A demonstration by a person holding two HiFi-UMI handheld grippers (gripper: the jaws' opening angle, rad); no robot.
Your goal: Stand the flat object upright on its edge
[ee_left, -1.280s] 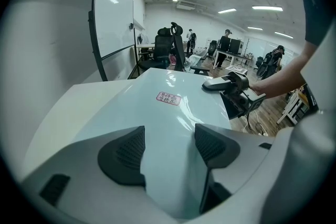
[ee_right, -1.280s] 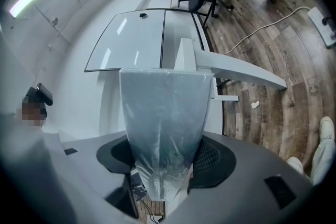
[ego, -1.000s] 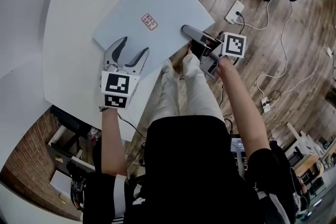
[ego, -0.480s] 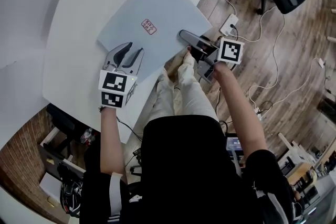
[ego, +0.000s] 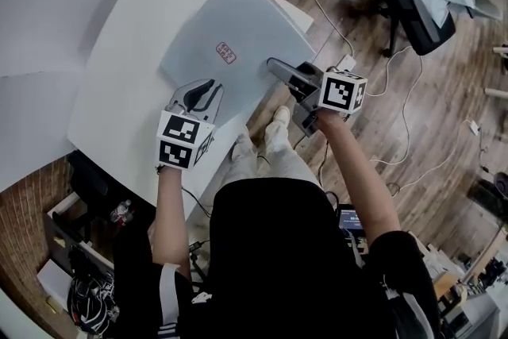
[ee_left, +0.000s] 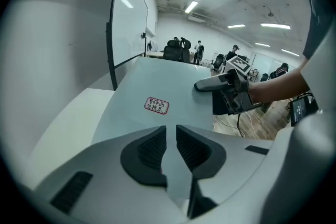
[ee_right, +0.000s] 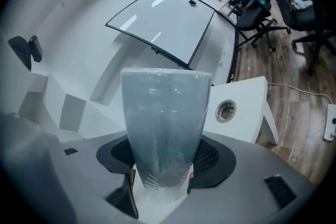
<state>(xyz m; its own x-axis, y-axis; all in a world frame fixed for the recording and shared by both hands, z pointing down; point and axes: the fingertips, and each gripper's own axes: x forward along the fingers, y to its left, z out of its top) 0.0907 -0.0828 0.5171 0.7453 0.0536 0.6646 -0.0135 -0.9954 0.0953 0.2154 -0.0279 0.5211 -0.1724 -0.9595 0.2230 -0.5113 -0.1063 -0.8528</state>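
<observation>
Right gripper (ee_right: pixel 161 162): clamped on the right edge of the flat sheet (ego: pixel 238 20). The sheet runs out from between its pads.

Left gripper (ee_left: pixel 170 147): the jaws have just been closing and stand nearly together, with a narrow slit between them. It sits at the sheet's near-left edge and the sheet's surface shows in the slit. Whether the pads bite the sheet cannot be confirmed.

Sheet: large, thin and grey, with a small red-bordered label (ego: pixel 226 52) near its middle. It lies mostly flat on the white counter (ego: pixel 119 83), and its right side overhangs the counter edge above the wooden floor.

Progress, by judgement: early. One firm hold is made and a second hold is forming. The sheet is not yet on edge. It has yet to be tipped up onto one edge on the counter, steadied and released.
</observation>
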